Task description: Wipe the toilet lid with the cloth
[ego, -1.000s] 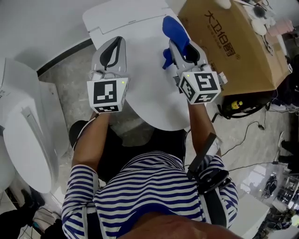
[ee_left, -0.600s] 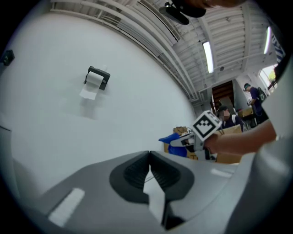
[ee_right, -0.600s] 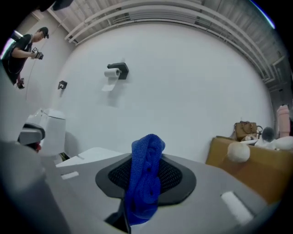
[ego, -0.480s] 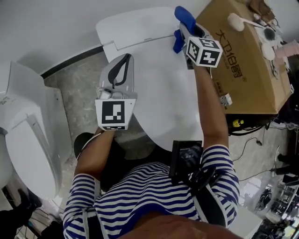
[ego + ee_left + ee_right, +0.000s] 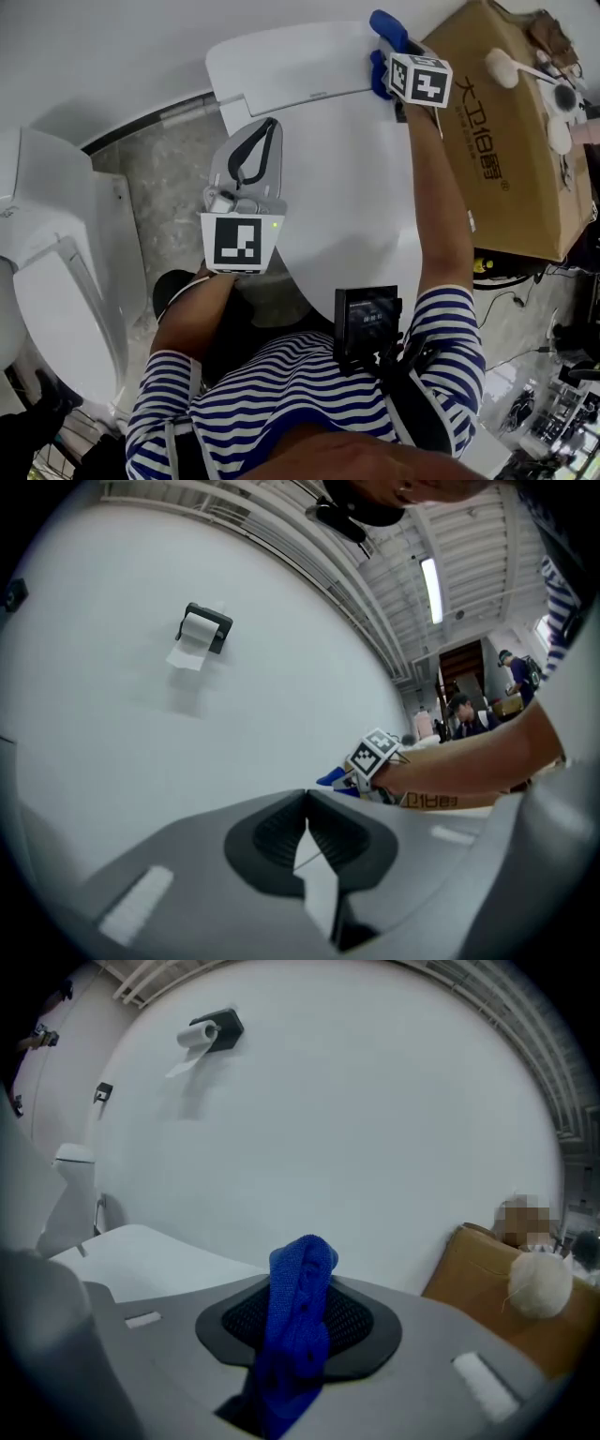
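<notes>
Right gripper (image 5: pixel 382 54): pinching the blue cloth (image 5: pixel 387 26), jaws pressing together on it; in the right gripper view the cloth (image 5: pixel 302 1283) is sticking up between the pads and hanging down in front of the right gripper (image 5: pixel 298 1335).
Cloth position: sitting at the far right corner of the toilet lid (image 5: pixel 347 187), where the lid is meeting the tank top (image 5: pixel 281 61); whether it is touching the surface is not clear.
Right arm: reaching out full length along the lid's right edge.
Left gripper (image 5: pixel 267 127): hovering over the lid's left edge, jaws pressing together at the tips and pinching nothing; the left gripper view is showing the left gripper (image 5: pixel 307 803) pointing at a white wall.
Lid: lying closed, white, plain.
Cardboard box (image 5: pixel 506 150): standing just beside the toilet on the right, with a white fluffy brush (image 5: pixel 506 66) lying on top; both are also showing in the right gripper view, box (image 5: pixel 487 1279) and brush (image 5: pixel 539 1283).
Second toilet (image 5: pixel 47 281): standing at the left, well apart.
Paper roll holder (image 5: pixel 211 1030): hanging on the wall, roll in it.
Person: wearing a striped shirt (image 5: pixel 281 394), with a black device (image 5: pixel 367 319) sitting at the chest.
</notes>
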A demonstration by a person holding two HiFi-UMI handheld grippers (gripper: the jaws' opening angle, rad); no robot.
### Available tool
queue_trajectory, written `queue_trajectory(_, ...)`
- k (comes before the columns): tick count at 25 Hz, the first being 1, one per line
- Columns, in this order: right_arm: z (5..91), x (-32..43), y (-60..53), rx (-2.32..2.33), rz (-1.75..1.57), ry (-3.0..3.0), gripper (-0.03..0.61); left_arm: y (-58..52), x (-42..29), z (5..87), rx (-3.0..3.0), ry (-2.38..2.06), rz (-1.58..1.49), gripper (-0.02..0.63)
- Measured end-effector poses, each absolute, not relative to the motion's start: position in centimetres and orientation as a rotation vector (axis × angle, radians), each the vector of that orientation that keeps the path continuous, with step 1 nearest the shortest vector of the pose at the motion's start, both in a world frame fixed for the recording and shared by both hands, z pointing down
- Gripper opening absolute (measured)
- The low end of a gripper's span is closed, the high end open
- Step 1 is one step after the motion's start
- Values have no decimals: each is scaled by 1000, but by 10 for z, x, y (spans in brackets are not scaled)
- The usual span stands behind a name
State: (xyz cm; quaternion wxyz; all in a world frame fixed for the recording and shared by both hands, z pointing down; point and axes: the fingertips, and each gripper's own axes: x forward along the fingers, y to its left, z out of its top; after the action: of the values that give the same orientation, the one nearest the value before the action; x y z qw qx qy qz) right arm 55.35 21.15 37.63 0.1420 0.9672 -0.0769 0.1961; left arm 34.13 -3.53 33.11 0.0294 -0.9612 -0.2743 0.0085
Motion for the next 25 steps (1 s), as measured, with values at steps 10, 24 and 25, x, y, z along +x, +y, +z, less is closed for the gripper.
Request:
queue_trajectory(10,418,586,209,2717,789,-313,129,-17,393,320,-2966,-764,63,3)
queue_trajectory(24,428,586,150,2598,828,-462,126,-34,388,330,-2981,-715,5,3)
queue_trajectory(25,428,584,140,2593,826,-483,126,-34,387,329,-2980,-711,13,3)
